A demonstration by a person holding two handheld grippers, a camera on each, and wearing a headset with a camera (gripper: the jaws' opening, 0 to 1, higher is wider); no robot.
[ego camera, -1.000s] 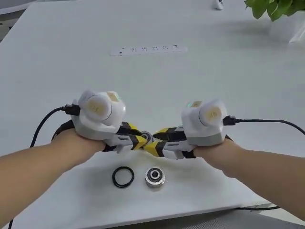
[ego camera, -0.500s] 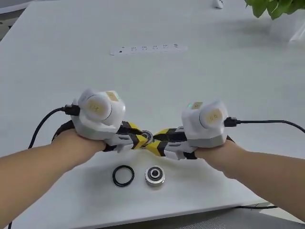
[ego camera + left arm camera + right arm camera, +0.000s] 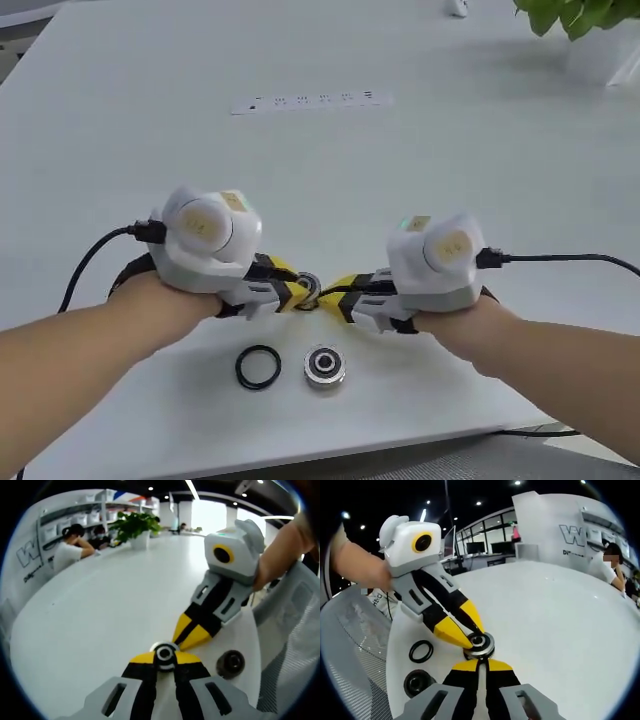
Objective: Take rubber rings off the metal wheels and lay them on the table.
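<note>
- Nearest the person, one loose rubber ring [image 3: 258,368] lies flat on the table [image 3: 420,160]. Just beside it at its 3 o'clock, not touching, a second wheel [image 3: 325,366] is seen. Whether rubber is on that wheel cannot be told.
- At 12 o'clock from these two, a held wheel [image 3: 480,644] is kept between the two tools, near the tabletop.
- The left gripper [image 3: 164,658] is clamped on the held wheel, with its jaws closed on either side of it.
- The jaws of the right gripper [image 3: 481,665] are drawn almost together and nip the wheel's rim at 6 o'clock in the right gripper view. Whether rubber alone is pinched cannot be told.
- The step in hand is judged to be stripping the ring from the held wheel. Next, a steady pull away from the left gripper is called for, with the wheel kept fixed, and the ring is then to be laid beside the first.
- Counted: two wheels, one freed ring, two grippers.
- Farther off, one power strip [image 3: 310,101] lies at 12 o'clock and one plant [image 3: 575,18] at 1 o'clock.
</note>
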